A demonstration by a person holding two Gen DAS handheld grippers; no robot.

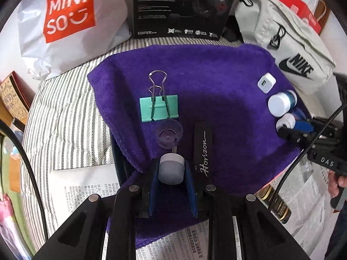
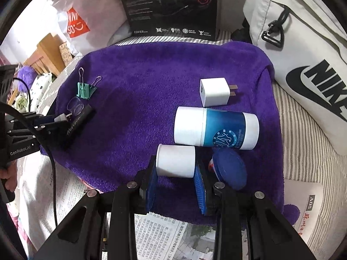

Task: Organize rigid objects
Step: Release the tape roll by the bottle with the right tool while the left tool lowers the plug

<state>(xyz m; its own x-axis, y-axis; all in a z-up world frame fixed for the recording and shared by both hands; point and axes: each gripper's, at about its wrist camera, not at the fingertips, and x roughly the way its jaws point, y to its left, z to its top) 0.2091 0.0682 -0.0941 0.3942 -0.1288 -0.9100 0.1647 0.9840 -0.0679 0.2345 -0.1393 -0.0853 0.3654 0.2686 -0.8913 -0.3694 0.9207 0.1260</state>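
Observation:
On a purple towel [image 1: 216,75] lie a green binder clip [image 1: 159,108], a clear plastic cap [image 1: 170,135], a black "Horizon" case [image 1: 202,149], a white charger cube [image 2: 214,94] and a blue-and-white bottle [image 2: 216,131] on its side. My left gripper [image 1: 171,166] is shut on a small grey-white plug piece [image 1: 170,173] with a metal tip, just short of the clear cap. My right gripper [image 2: 175,162] is shut on a small white cylinder [image 2: 175,164], held beside the bottle. A round blue lid [image 2: 229,169] sits to its right.
A white Miniso bag [image 1: 65,21], a black Edifier box [image 1: 180,8] and a grey Nike bag [image 2: 303,65] stand along the towel's far side. Striped bedding [image 1: 65,119] lies left, newspaper [image 2: 169,231] at the near edge. A hand [image 1: 338,184] holds the right gripper.

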